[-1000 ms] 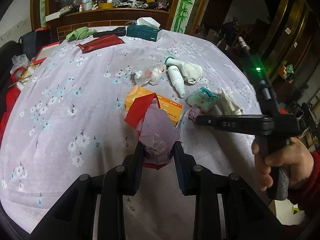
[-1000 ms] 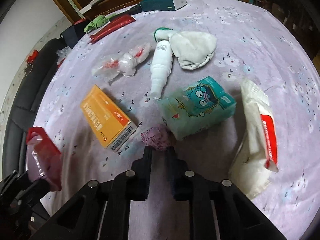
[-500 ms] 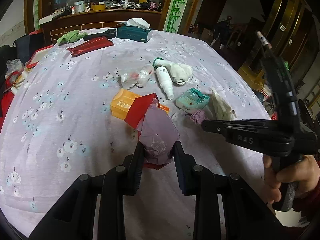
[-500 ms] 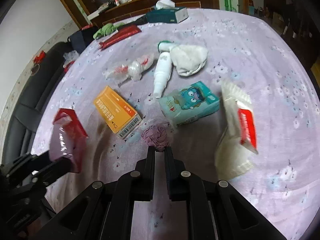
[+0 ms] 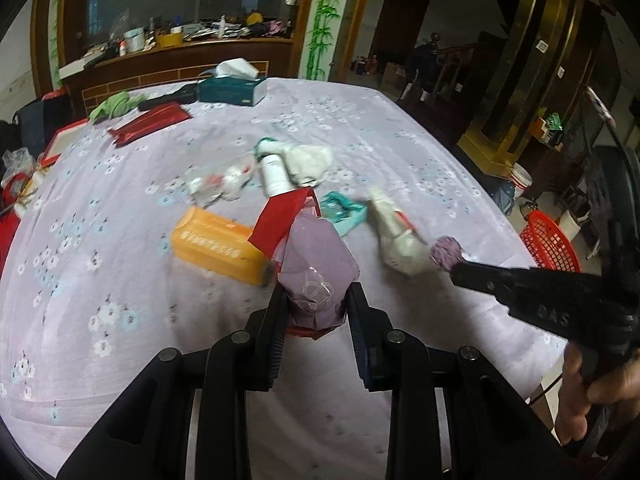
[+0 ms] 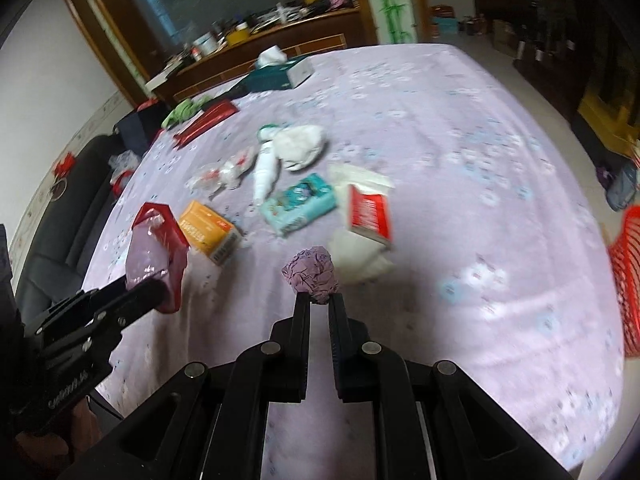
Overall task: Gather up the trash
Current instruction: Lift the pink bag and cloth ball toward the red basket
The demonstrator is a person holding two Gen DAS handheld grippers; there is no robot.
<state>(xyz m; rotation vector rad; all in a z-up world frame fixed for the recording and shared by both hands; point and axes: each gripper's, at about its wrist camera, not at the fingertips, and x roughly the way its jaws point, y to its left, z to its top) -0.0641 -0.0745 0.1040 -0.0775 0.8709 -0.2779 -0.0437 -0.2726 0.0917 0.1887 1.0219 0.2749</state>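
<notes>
My left gripper [image 5: 316,300] is shut on a crumpled red and purple foil box [image 5: 312,264], held above the lilac flowered tablecloth [image 5: 100,272]. The same box [image 6: 156,248] shows at the left of the right wrist view, in the left gripper [image 6: 148,292]. My right gripper [image 6: 319,300] is shut on a crumpled purple paper ball [image 6: 310,269], lifted clear of the cloth. That ball [image 5: 447,251] hangs at the tip of the right gripper [image 5: 456,268] in the left wrist view.
On the cloth lie an orange box [image 5: 218,245], a teal tissue pack [image 6: 298,203], a white and red wrapper [image 6: 366,220], a white bottle [image 6: 265,168], a white cloth [image 6: 300,146] and clear plastic [image 6: 220,172]. A red mesh basket [image 5: 550,242] stands on the floor right of the table.
The right gripper has lifted the purple ball off the cloth and carried it back and right, towards the table edge. The left gripper keeps its hold on the foil box.
</notes>
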